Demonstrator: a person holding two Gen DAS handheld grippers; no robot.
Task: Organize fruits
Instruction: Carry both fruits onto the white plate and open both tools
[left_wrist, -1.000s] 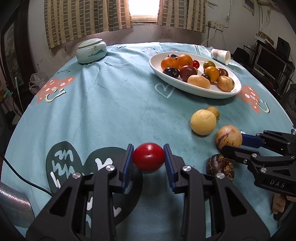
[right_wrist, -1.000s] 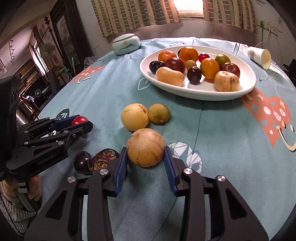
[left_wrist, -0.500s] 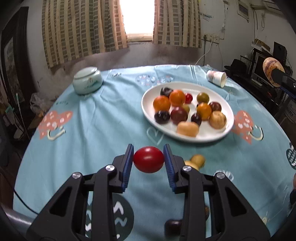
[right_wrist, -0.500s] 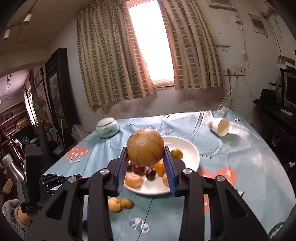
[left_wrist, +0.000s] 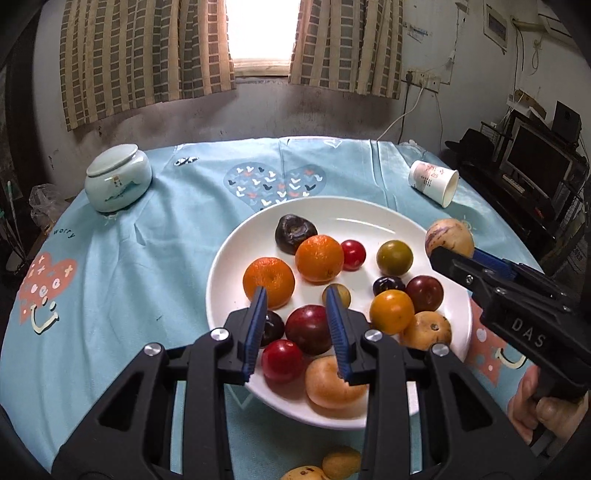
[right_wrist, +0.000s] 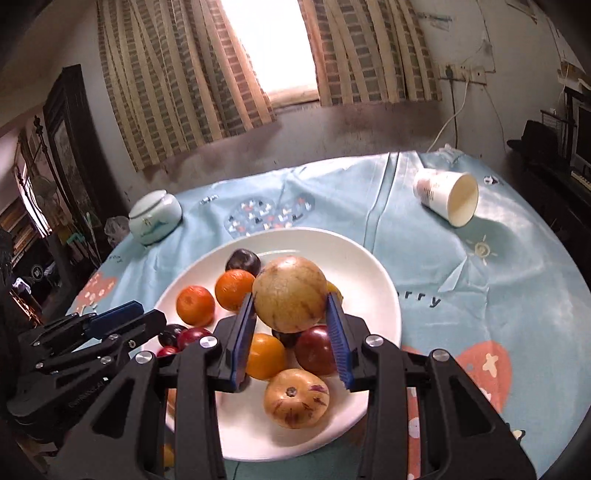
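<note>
The white oval ceramic plate (left_wrist: 369, 221) fills the middle of the left wrist view, on the light blue printed tablecloth (left_wrist: 166, 258). It holds a mixed pile of fruit:
- At its upper edge is a dark wrinkled fruit (left_wrist: 295, 234).
- Below that are two oranges (left_wrist: 319, 258) (left_wrist: 269, 277), with a small red tomato (left_wrist: 352, 254) just right of the upper one.
- Further right are a greenish-yellow round fruit (left_wrist: 394, 257), a dark red plum (left_wrist: 424, 297), a yellow-orange fruit (left_wrist: 391, 312) and a tan speckled fruit (left_wrist: 426, 330).
- Toward the lower edge are another dark red plum (left_wrist: 308, 328), a shiny red tomato (left_wrist: 282, 360) and a pale tan oblong fruit (left_wrist: 332, 384).

The left gripper (left_wrist: 297, 325) hangs over the plate's lower left. Its blue pads stand apart and nothing is gripped between them. The shiny red tomato lies on the plate beneath the gap.

The right gripper (right_wrist: 291, 317) is clamped on a round tan fruit with faint purple stripes (right_wrist: 290, 295), held above the plate's centre. In the left wrist view that fruit (left_wrist: 448, 238) appears at the plate's right rim.

Two small yellowish fruits (left_wrist: 341, 461) lie on the cloth at the bottom edge, off the plate.

A pale green ceramic jar (left_wrist: 117, 182) sits at upper left with its lid on. A white paper cup (right_wrist: 445, 199) lies on its side at upper right, and the part of its inside that shows is bare.
</note>
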